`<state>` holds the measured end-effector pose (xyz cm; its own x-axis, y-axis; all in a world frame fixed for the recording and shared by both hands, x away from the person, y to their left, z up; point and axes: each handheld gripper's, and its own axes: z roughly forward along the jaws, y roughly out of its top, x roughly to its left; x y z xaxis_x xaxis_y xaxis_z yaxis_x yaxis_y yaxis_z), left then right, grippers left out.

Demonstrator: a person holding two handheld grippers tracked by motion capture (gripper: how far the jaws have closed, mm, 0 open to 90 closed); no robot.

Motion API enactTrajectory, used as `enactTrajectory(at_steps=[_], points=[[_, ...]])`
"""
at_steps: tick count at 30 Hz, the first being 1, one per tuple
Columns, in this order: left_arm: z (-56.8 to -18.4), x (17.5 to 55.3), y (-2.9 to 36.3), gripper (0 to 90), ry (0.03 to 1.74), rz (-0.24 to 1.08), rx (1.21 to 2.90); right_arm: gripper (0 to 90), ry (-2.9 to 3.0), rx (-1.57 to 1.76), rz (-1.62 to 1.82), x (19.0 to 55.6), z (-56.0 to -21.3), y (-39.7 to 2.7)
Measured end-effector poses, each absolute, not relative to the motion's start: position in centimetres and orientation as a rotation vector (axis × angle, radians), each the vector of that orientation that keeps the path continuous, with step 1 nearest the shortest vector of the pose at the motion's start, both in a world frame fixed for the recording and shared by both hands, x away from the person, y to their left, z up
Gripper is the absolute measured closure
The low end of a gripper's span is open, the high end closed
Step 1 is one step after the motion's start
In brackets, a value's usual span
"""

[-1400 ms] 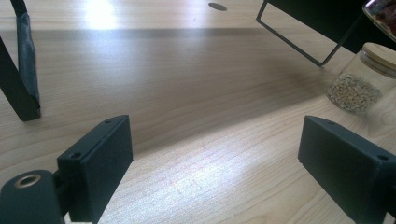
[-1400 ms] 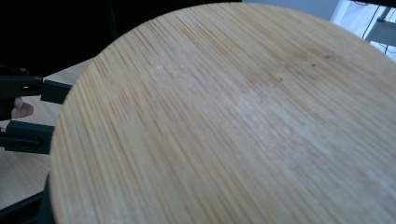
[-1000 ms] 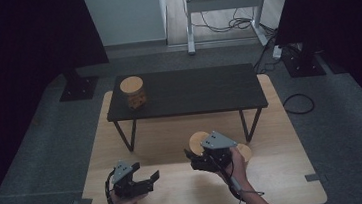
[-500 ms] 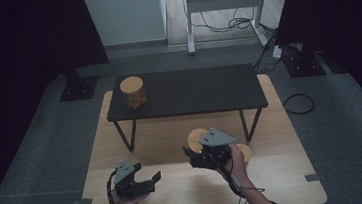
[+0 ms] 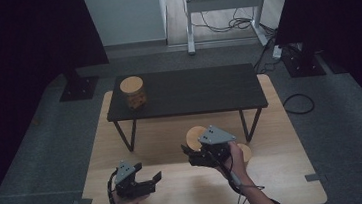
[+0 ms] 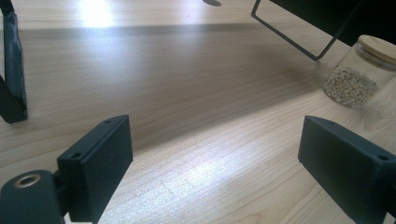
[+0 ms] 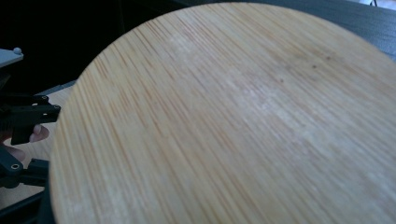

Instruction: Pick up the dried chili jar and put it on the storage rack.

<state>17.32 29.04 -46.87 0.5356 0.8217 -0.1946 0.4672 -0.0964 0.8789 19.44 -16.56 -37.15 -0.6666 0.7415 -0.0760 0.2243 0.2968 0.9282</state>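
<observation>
In the high view, the right gripper [image 5: 194, 157] hovers over the light wooden bench [image 5: 286, 172], its fingers closed on a round bamboo lid [image 5: 195, 137] held up near the front edge of the low black table [image 5: 188, 91]. Just beside the right hand, a second round lid [image 5: 244, 151] shows on a jar partly hidden behind the hand. The left gripper [image 5: 152, 180] sits low near the front of the bench, fingers spread wide with nothing between them. Another lidded jar [image 5: 133, 92] stands on the left end of the black table. In the left gripper view, both black fingers [image 6: 95, 163] stand well apart over bare wood, and a glass jar of seeds [image 6: 357, 74] with a bamboo lid stands to the upper right by a black table leg [image 6: 289, 37]. In the right gripper view, the bamboo lid [image 7: 233, 121] sits close against the camera, with the left gripper [image 7: 23, 135] at the left edge.
</observation>
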Motion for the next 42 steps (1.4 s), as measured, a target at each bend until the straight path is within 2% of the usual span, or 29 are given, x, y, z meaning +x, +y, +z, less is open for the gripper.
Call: enactTrajectory(at_steps=[42], points=[[-46.8,17.5,28.9,9.5,1.069,0.418,1.744,23.9,2.057,0.810,1.363,21.0,-34.5,-16.8]])
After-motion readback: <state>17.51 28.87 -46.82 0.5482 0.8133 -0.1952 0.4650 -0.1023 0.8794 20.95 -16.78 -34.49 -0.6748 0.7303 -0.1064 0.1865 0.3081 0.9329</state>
